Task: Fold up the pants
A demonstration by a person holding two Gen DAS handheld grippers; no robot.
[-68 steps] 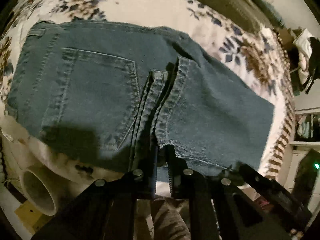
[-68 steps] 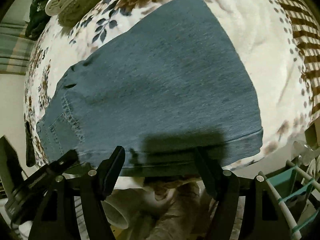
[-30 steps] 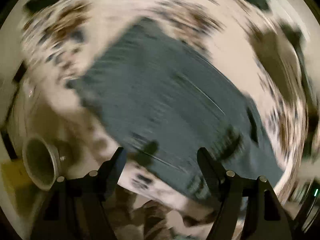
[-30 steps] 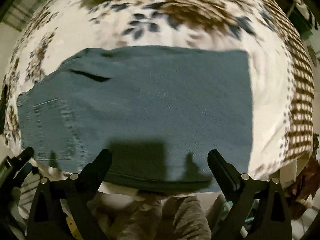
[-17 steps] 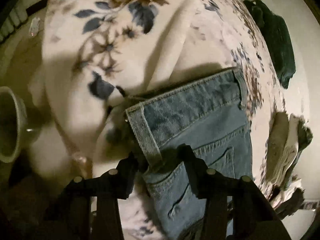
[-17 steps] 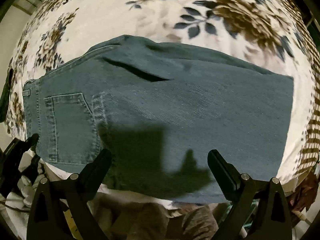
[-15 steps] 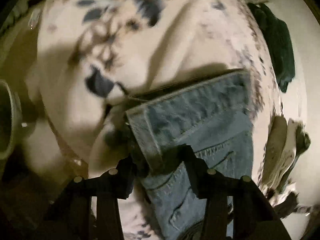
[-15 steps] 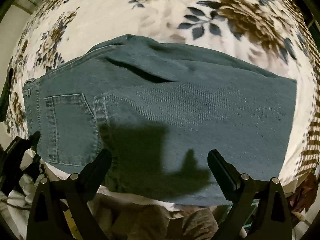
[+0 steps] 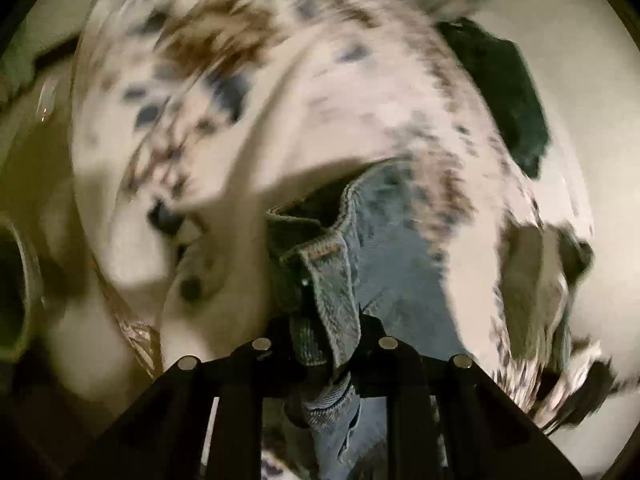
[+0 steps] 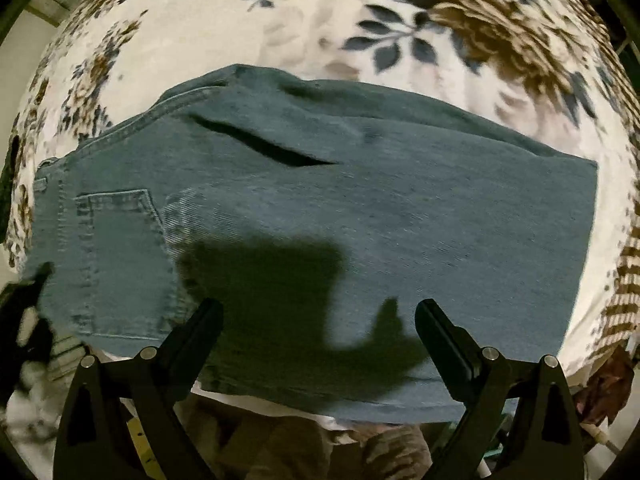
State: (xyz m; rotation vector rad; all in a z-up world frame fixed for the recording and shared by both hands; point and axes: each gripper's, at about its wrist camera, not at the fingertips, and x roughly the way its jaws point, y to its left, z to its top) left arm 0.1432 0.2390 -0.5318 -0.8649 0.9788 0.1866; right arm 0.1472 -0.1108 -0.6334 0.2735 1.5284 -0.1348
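Pants (image 10: 360,208) lie lengthwise left-right, waistband left, on blanket (image 10: 200,32)

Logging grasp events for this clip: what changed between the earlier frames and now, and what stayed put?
The left gripper swung from the folded legs to the waistband, and its fingers are closing on it, bunching the denim upward. The right gripper came in lower over the jeans, fingers wide, holding nothing. The jeans remain folded on the floral blanket.

Left gripper (image 9: 326,332) jaws closing, denim between them; right gripper (image 10: 320,320) spread wide.
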